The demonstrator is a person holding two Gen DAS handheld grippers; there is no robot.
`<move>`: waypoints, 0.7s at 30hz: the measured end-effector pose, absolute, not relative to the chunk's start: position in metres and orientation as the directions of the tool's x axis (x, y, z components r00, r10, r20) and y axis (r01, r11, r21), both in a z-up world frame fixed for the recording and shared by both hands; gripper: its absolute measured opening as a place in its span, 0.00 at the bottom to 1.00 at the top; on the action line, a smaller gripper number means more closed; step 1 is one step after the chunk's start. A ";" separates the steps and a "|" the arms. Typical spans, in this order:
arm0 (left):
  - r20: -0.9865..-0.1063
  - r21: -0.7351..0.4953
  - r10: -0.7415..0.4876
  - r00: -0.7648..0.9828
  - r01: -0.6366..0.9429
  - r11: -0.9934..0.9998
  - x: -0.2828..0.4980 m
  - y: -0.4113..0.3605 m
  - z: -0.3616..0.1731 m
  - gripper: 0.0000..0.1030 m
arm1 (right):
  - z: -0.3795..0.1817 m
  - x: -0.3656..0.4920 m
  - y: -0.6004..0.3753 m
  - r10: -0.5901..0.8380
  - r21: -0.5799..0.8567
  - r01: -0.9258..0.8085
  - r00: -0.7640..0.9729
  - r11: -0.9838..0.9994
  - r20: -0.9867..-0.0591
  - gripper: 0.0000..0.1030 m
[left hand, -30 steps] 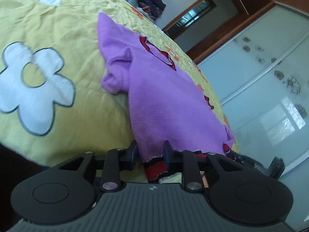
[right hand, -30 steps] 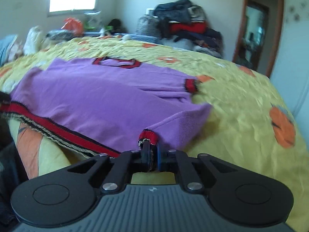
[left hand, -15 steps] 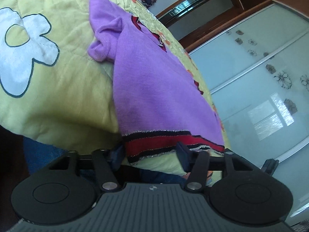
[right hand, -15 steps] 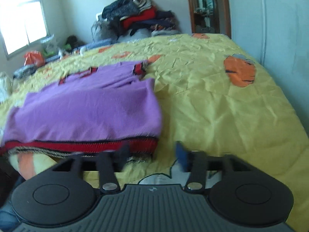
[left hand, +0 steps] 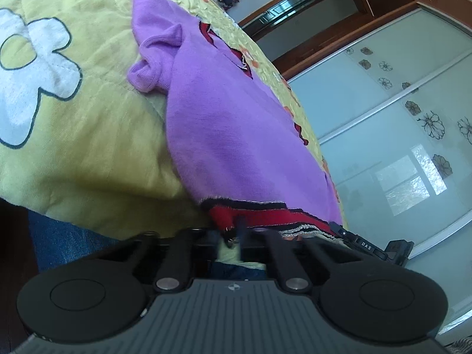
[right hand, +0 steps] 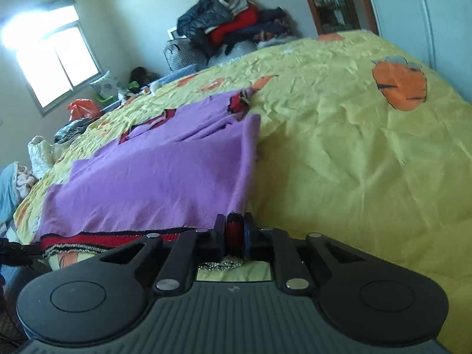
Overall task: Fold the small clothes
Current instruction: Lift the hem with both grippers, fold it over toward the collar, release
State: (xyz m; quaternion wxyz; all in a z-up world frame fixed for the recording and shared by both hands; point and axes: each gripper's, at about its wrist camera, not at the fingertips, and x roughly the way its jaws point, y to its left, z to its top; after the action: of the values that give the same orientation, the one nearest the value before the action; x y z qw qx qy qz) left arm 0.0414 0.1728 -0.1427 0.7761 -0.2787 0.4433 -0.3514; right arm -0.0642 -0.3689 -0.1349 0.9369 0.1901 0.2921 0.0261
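Note:
A small purple sweater (left hand: 230, 124) with a red and black striped hem lies flat on the yellow bedspread (left hand: 88, 153), its hem at the near bed edge. My left gripper (left hand: 230, 237) is shut on the hem's left corner (left hand: 224, 216). In the right wrist view the same purple sweater (right hand: 153, 183) stretches away to the left, one sleeve folded over its body. My right gripper (right hand: 235, 236) is shut on the red hem at its right corner (right hand: 234, 231). The other gripper's tip (left hand: 365, 246) shows at the hem's far end in the left wrist view.
The yellow bedspread (right hand: 354, 153) runs wide to the right of the sweater. A pile of clothes (right hand: 233, 29) sits at the bed's far end. Sliding wardrobe doors (left hand: 398, 124) stand beside the bed. Bags and clutter (right hand: 82, 109) lie under the window.
Both grippers stood open at the hem half a second ago and have since shut on its two corners. The right gripper let go of the sleeve cuff and moved to the hem.

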 end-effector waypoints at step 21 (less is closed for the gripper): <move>-0.350 -0.736 -0.833 0.429 0.424 0.528 0.008 0.191 -0.086 0.02 | -0.104 -0.118 -0.386 0.258 0.605 -0.079 0.942 0.792 -0.214 0.04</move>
State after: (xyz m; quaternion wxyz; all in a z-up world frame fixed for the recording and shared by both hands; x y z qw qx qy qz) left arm 0.0075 0.1910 -0.0864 0.7963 -0.2838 0.3602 -0.3945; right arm -0.1177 -0.3855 -0.1038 0.9356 0.3097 0.1440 0.0901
